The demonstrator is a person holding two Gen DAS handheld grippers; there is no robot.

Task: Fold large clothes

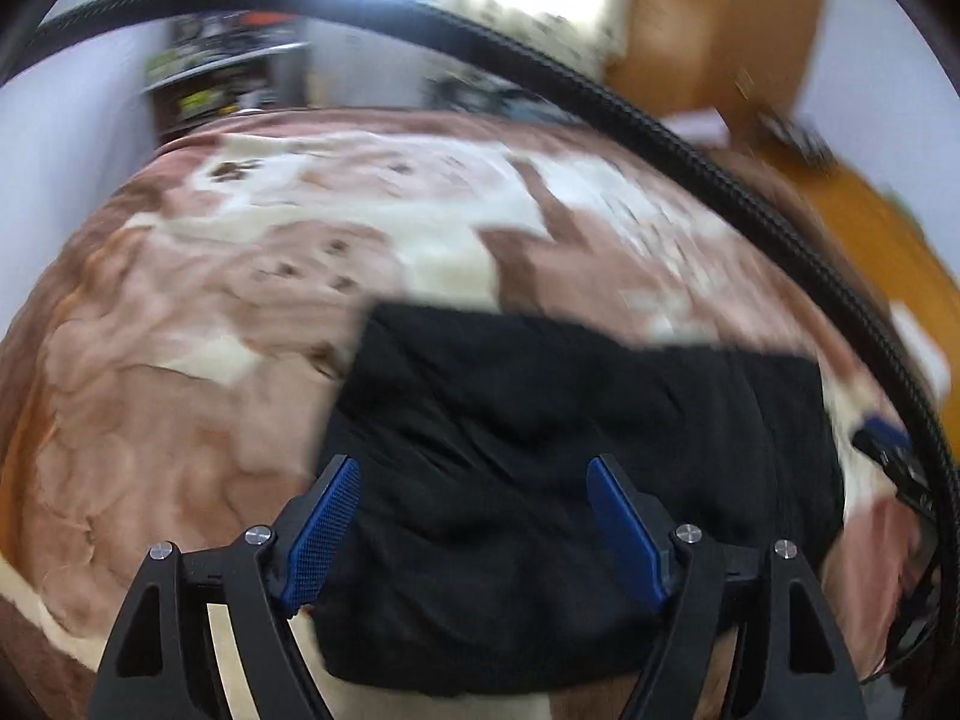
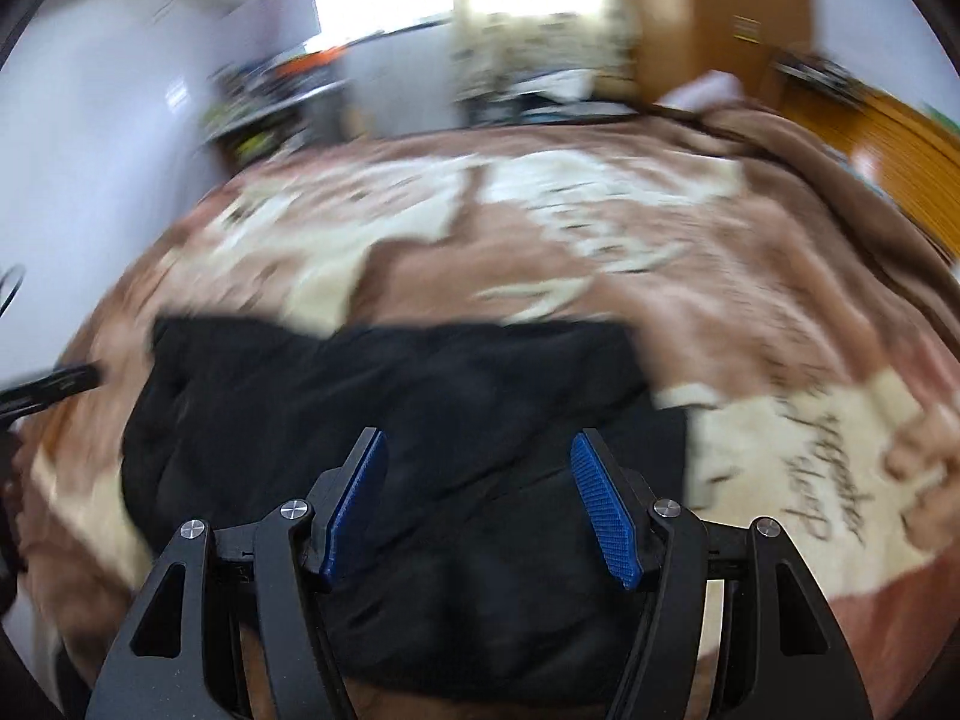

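Left wrist view looks down over the left gripper (image 1: 474,468), fingers spread wide and empty above the folded black garment (image 1: 570,450) lying on the brown-and-cream blanket (image 1: 180,360), while the right gripper (image 2: 477,441) hovers likewise agape, gripping nothing, over the same cloth.

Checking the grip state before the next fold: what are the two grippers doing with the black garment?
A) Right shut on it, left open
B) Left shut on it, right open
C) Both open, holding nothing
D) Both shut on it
C: the left gripper and right gripper both show jaws spread apart above the black garment, with no fabric pinched between them.
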